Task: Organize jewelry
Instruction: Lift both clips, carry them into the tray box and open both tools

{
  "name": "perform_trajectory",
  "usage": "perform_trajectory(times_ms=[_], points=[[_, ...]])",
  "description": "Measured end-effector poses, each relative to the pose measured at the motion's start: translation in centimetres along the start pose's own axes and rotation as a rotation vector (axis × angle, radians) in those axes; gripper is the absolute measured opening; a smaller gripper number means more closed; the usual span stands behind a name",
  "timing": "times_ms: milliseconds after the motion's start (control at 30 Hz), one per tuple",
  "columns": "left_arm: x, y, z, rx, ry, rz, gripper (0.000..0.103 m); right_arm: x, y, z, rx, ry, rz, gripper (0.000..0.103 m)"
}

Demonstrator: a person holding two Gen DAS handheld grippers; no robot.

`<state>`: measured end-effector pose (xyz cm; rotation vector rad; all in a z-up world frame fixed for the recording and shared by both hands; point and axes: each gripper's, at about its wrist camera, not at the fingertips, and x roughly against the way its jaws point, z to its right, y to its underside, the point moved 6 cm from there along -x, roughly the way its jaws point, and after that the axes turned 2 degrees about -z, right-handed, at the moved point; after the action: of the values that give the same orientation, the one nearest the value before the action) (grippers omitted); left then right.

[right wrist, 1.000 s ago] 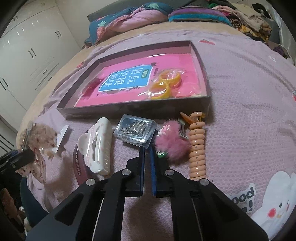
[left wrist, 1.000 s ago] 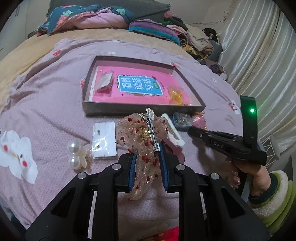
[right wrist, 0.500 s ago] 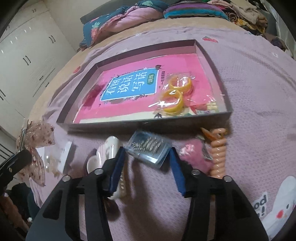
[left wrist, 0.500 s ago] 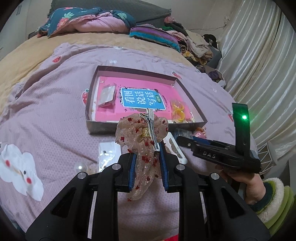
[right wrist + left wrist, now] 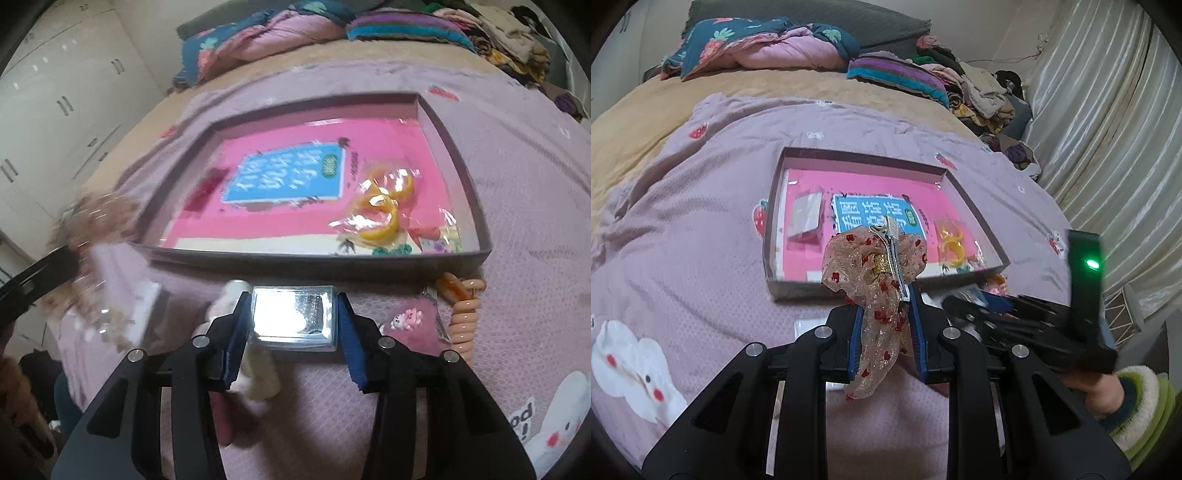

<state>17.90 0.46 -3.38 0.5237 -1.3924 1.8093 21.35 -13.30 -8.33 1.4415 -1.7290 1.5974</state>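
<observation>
On the lilac bedspread (image 5: pixel 683 229) lies the shallow box (image 5: pixel 458 162) with its pink book. The right gripper (image 5: pixel 293 341), jaws just narrowed, clamps a clear plastic case (image 5: pixel 293 319) before the box. The left gripper (image 5: pixel 886 341) pinches a sheer hair bow clip (image 5: pixel 875 266).

bow clip (image 5: pixel 879 269): sheer, red-dotted, upright | clear box (image 5: pixel 293 317): glinting, level
</observation>
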Motion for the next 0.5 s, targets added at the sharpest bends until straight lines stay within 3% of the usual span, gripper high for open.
perform_trajectory(times_ms=[300, 500], points=[[-0.4, -3.2, 0.1, -0.016, -0.006, 0.029, 0.014, 5.6, -2.5, -1.0, 0.071, -0.053, 0.095, 0.044], [-1.1, -5.9, 0.3, -0.033, -0.015, 0.044, 0.014, 8.4, -5.6, 0.2, 0.101, -0.021, 0.173, 0.044]])
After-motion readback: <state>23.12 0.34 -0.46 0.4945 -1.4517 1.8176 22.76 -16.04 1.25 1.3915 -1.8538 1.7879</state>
